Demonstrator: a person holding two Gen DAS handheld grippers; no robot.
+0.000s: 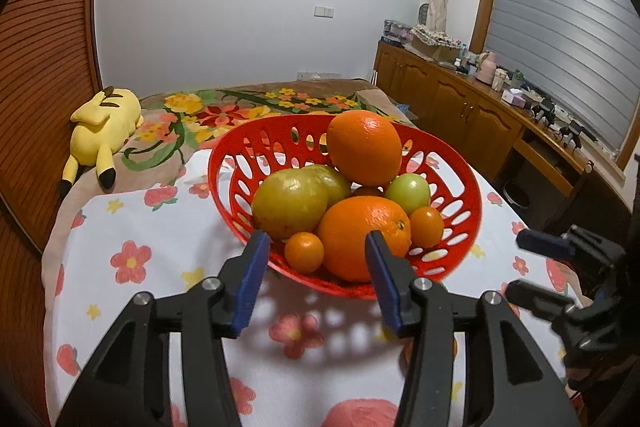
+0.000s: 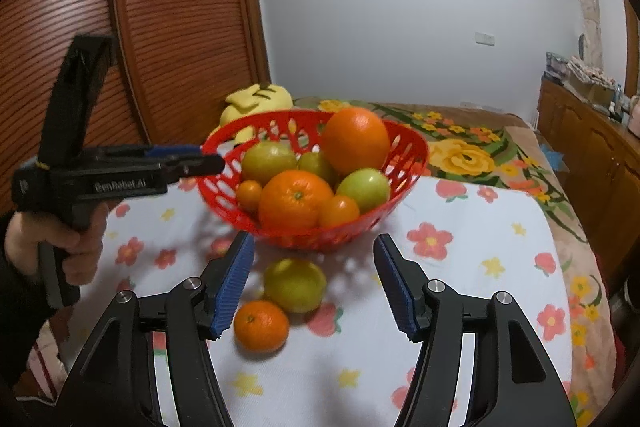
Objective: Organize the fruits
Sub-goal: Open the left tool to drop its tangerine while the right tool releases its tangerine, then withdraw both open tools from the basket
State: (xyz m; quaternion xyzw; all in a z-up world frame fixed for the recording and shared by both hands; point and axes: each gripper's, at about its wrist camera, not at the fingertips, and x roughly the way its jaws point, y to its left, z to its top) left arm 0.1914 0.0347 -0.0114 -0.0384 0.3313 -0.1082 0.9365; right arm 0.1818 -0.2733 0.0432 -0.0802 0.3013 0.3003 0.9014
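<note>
A red slotted basket [image 1: 244, 143] [image 2: 408, 155] on the flowered cloth holds several fruits: two big oranges [image 1: 364, 147] [image 2: 294, 199], green-yellow fruits [image 1: 290, 203] [image 2: 364, 187] and small tangerines [image 1: 304, 251]. My left gripper [image 1: 316, 247] is open and empty at the basket's near rim; it also shows in the right wrist view [image 2: 200, 157], held by a hand. My right gripper [image 2: 314, 251] is open and empty above a loose yellow-green fruit [image 2: 295, 285] and a loose tangerine [image 2: 261, 325] on the cloth. It shows at the right edge of the left wrist view [image 1: 520, 263].
A yellow plush toy [image 1: 102, 129] lies on the flowered bedspread [image 1: 224, 111] behind the table. A ribbed wooden door [image 2: 168, 19] stands at the left. A wooden cabinet [image 1: 452, 99] with clutter runs along the right under the window.
</note>
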